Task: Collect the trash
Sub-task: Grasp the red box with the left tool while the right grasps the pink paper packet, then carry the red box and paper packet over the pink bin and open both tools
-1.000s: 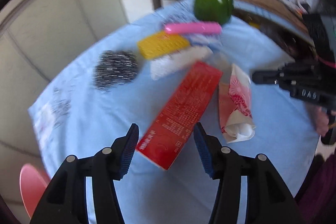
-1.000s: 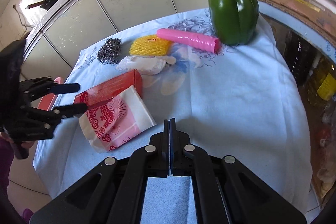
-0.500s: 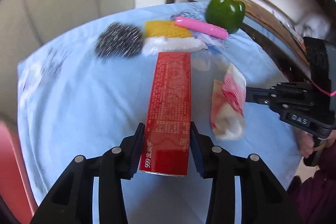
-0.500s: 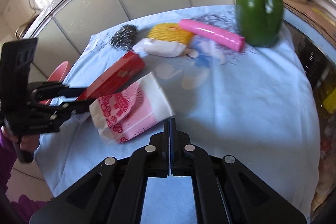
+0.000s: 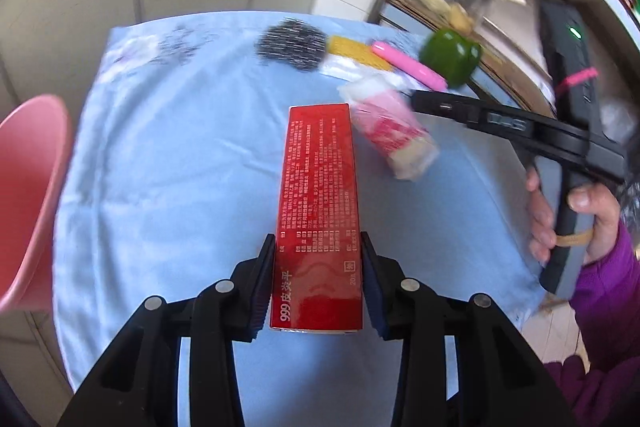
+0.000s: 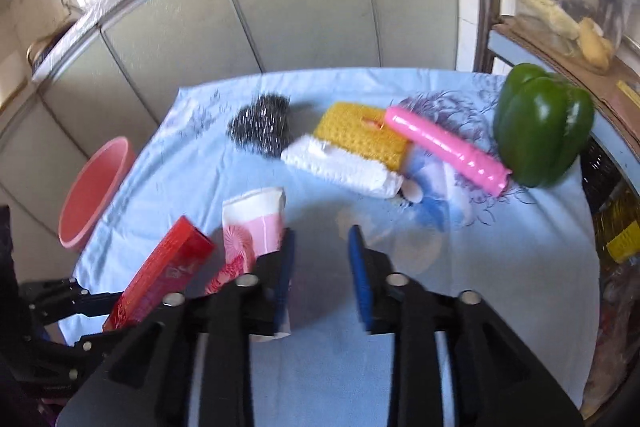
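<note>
Our left gripper (image 5: 318, 281) was clamped on the near end of the red box (image 5: 318, 203), whose long axis ran straight ahead along the fingers, raised over the blue tablecloth (image 5: 180, 163). The crumpled pink wrapper (image 6: 250, 233) lay just left of our right gripper (image 6: 320, 277), nearer that hand. A second ago the right jaws were closed and the left spread around the box; now the right stood parted, holding nothing
</note>
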`<state>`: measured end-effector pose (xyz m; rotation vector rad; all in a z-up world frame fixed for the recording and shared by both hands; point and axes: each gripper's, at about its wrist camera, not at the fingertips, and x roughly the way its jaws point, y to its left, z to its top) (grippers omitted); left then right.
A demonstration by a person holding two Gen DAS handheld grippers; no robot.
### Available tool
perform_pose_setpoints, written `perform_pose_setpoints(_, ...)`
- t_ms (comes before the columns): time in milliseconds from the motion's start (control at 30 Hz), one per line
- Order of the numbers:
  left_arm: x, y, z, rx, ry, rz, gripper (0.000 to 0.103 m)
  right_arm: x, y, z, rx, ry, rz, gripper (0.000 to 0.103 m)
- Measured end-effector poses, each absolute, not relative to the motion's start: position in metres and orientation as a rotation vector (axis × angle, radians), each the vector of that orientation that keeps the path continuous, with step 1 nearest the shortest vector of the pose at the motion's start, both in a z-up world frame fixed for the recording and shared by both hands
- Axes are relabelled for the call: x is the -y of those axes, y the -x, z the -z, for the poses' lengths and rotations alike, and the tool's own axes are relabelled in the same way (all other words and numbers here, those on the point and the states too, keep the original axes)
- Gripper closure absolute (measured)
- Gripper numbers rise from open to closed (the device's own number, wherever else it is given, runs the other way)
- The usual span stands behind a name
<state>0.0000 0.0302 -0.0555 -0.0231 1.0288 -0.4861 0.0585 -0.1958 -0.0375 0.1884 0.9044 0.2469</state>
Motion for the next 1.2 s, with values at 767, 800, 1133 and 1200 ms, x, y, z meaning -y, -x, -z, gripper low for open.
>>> perform_pose_setpoints(767, -0.084, 0.024, 0.044, -0.943, 0.212, 0.361, 0.064, 0.153, -0.035, 0.048, -0.903, -0.065, -0.238, 0.057)
perform_pose_setpoints(800, -0.086, 0.024, 0.043, -0.939, 0.215, 0.358, 0.064, 0.153, -0.035, 0.048, -0.908, -0.057, -0.229, 0.068)
perform_pose_setpoints(1133, -0.104, 0.033, 0.030, -0.853, 0.205, 0.287, 0.064, 0.142, -0.020, 0.030, -0.852, -0.076, -0.255, 0.068)
perform_pose_setpoints(1200, -0.109, 0.035, 0.026, -0.827, 0.203, 0.263, 0.064, 0.134, -0.018, 0.020, -0.827, -0.079, -0.282, 0.068)
